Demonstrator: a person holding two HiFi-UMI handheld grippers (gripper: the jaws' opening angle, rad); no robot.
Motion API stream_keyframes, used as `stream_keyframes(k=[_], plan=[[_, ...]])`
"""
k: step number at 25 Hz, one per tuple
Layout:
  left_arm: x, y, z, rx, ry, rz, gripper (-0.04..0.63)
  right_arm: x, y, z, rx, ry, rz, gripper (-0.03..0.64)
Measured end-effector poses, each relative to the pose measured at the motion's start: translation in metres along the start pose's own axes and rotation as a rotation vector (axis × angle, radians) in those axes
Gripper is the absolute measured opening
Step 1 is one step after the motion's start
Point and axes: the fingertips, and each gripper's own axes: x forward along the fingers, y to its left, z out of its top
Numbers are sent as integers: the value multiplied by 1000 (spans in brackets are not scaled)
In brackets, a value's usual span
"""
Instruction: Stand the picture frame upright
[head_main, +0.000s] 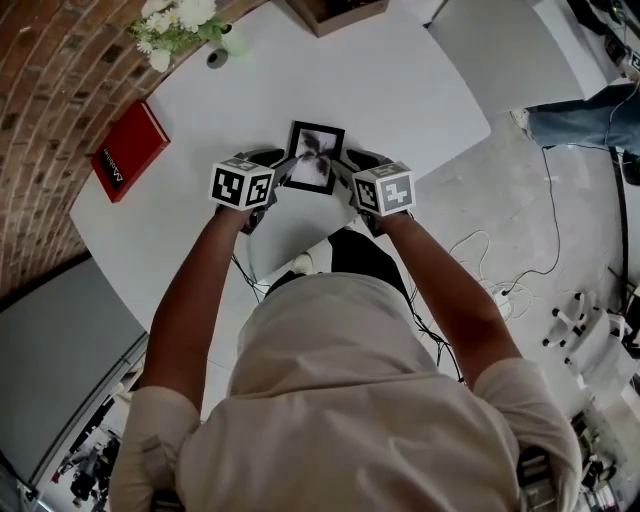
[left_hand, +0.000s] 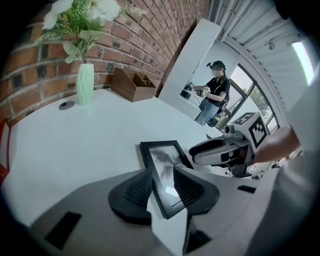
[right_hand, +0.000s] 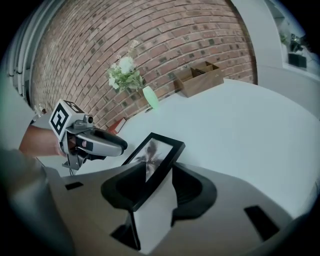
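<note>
Our left claw (left_hand: 161, 184) and right claw (right_hand: 158, 176) each pinch a near corner of the black-rimmed glazed picture frame (head_main: 314, 157). We judge it light, stiff and breakable, so hold the rim.

picture frame (head_main: 314, 157) glossy; table (head_main: 400, 90) smooth, matt; brick wall (head_main: 40, 80) rough.

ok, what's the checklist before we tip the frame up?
1. Picture frame between left gripper jaws, pads against it: ok.
2. Frame between right gripper jaws: ok.
3. Right grip closed tight: cannot tell, a gap shows beside one jaw.
4. Frame upright: not ok, it lies near flat on the table.
5. Vase well away from the frame: ok.
</note>
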Motion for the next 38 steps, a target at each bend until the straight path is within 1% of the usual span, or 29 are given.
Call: stream_keyframes(k=[9, 14, 18, 23, 25, 28, 33, 38], plan=[[20, 14, 3, -6, 44, -8, 132, 12, -4, 2, -12, 43, 8, 169], [31, 12, -3, -26, 61, -36, 132, 16, -5, -3, -2, 64, 4, 169], [35, 16, -3, -18, 71, -19, 125, 19, -6, -2, 1, 63, 4, 160], [37, 18, -3, -22, 68, -10, 110, 21, -4, -3, -26, 88, -11, 160], [37, 18, -4, -28, 67, -4, 100, 21, -6, -2, -26, 87, -20, 144], [37, 17, -5, -30, 65, 12, 95, 20, -6, -3, -22, 86, -20, 143], [36, 15, -5, -33, 57, 24, 97, 17, -5, 0, -73, 89, -35, 143], [32, 14, 0, -44, 34, 29, 89, 14, -4, 2, -91, 77, -38, 140]])
